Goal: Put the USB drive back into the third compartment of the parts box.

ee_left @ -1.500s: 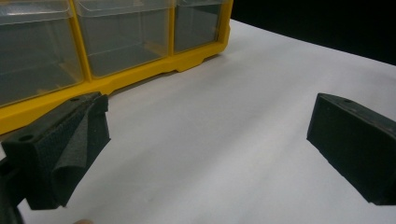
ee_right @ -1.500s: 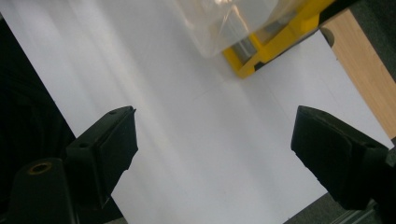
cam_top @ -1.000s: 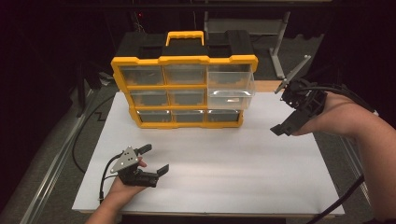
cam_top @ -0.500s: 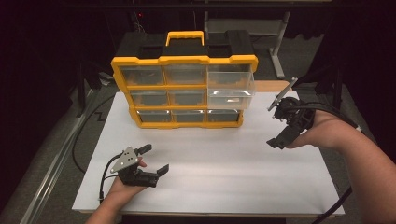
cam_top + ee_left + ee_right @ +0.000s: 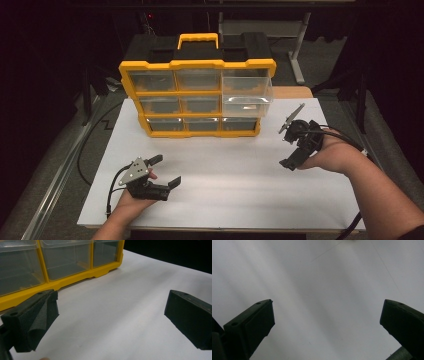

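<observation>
At the back of the white worktop (image 5: 235, 190) stands a yellow organiser (image 5: 197, 100) with clear drawers, its upper right drawer (image 5: 247, 95) pulled out, as the high view shows. That view also places the left hand-held gripper (image 5: 167, 172) near the front left edge and the right hand-held gripper (image 5: 290, 147) off to the organiser's right, well apart from it. The left gripper view shows released jaws facing the organiser's bottom drawers (image 5: 65, 260); the right gripper view shows spread jaws over bare white surface, grasping nothing.
</observation>
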Available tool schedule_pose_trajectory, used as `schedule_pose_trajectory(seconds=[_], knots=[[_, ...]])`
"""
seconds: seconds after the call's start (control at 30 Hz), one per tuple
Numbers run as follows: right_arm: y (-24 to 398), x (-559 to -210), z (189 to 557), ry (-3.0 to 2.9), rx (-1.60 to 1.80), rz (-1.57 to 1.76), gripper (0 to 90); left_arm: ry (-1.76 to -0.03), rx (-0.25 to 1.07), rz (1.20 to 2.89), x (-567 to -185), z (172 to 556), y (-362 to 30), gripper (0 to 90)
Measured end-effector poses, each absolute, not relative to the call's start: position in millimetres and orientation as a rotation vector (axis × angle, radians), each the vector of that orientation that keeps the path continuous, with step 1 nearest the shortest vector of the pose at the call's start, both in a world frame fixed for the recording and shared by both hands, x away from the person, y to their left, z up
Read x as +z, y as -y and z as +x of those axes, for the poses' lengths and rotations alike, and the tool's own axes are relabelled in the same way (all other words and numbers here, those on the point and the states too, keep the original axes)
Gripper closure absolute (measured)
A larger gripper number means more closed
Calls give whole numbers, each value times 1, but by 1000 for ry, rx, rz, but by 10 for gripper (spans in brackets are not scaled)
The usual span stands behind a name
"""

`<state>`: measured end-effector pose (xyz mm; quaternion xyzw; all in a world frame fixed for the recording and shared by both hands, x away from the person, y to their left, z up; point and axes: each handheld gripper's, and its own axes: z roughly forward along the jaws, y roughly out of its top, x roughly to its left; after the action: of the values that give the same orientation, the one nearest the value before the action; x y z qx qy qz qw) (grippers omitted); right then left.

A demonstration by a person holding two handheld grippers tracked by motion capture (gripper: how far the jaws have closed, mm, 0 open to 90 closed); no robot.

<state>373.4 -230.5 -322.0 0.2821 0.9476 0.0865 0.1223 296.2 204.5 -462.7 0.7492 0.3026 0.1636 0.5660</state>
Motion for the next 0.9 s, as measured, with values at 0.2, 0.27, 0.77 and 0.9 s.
schedule_pose_trajectory(seconds=[0.2, 0.27, 0.77, 0.9], knots=[[228, -343, 374, -2767, 245, 825, 0, -712, 386, 1763, -463, 296, -204, 2], [226, -350, 375, -2776, 250, 834, 0, -711, 386, 1763, -463, 296, -204, 2], [214, -409, 376, -2828, 235, 844, 0, -712, 383, 1766, -463, 296, -204, 2], [214, -423, 373, -2841, 278, 852, 0, -714, 383, 1765, -463, 296, -205, 2]])
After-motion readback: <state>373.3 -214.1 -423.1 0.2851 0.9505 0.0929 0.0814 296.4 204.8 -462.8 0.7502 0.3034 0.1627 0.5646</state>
